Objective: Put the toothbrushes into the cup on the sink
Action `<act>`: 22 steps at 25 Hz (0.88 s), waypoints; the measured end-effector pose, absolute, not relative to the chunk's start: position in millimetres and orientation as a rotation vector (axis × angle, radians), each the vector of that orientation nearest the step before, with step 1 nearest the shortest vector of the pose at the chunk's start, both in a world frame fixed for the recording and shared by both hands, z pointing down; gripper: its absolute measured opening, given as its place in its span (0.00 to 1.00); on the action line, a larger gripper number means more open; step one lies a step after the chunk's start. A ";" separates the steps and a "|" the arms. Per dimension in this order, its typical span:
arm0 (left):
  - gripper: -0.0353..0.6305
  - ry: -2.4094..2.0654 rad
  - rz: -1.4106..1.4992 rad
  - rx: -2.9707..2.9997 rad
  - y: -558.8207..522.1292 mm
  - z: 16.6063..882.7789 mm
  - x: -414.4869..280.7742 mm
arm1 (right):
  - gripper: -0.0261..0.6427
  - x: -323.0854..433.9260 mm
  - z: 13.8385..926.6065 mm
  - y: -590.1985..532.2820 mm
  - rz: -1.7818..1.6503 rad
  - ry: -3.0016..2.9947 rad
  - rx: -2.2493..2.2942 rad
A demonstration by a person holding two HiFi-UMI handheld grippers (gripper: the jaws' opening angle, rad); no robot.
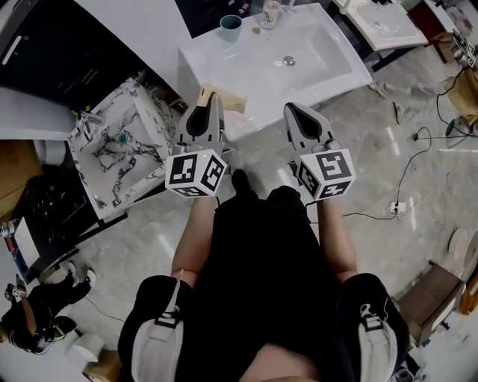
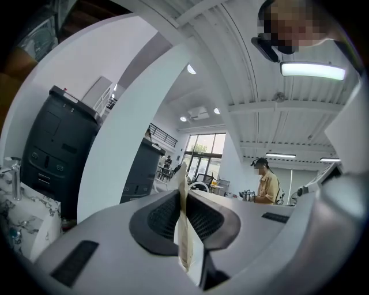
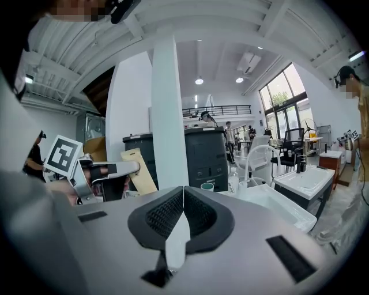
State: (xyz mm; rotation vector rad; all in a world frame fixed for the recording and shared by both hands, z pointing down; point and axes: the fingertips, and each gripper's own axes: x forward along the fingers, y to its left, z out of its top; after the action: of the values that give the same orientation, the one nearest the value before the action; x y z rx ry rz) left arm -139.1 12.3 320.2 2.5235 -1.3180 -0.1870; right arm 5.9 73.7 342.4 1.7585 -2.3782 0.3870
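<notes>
My left gripper (image 1: 208,104) is shut on a flat tan paper toothbrush packet (image 1: 222,99), which sticks out past the fingertips toward the sink. In the left gripper view the packet (image 2: 183,222) stands edge-on between the closed pads. My right gripper (image 1: 293,110) is shut with nothing in it, level with the left one. The teal cup (image 1: 231,27) stands at the far left corner of the white sink (image 1: 328,52). From the right gripper view I see the cup (image 3: 207,186), the sink (image 3: 277,204) and the packet (image 3: 137,170) in the left gripper.
A clear bottle (image 1: 270,12) stands beside the cup. A marble-patterned sink (image 1: 88,160) sits to the left, and a second white sink (image 1: 407,30) at the back right. Cables trail over the floor (image 1: 418,164). A dark cabinet (image 3: 202,158) stands behind the sink.
</notes>
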 end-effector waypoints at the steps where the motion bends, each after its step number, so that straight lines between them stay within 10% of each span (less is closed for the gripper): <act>1: 0.11 -1.314 -0.189 2.520 7.8 321.5 -140.7 | 0.08 4.6 343.2 70.4 0.386 -2.374 1.762; 22: 0.11 -1.455 -0.174 2.427 -85.8 333.0 -131.3 | 0.08 15.0 355.8 -48.5 0.418 -2.489 1.565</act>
State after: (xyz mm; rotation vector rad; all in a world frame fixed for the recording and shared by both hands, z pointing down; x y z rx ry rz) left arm -131.3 -85.8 333.0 2.4271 -1.4550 -0.1739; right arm 15.0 -48.5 355.8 1.5649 -2.4886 0.4177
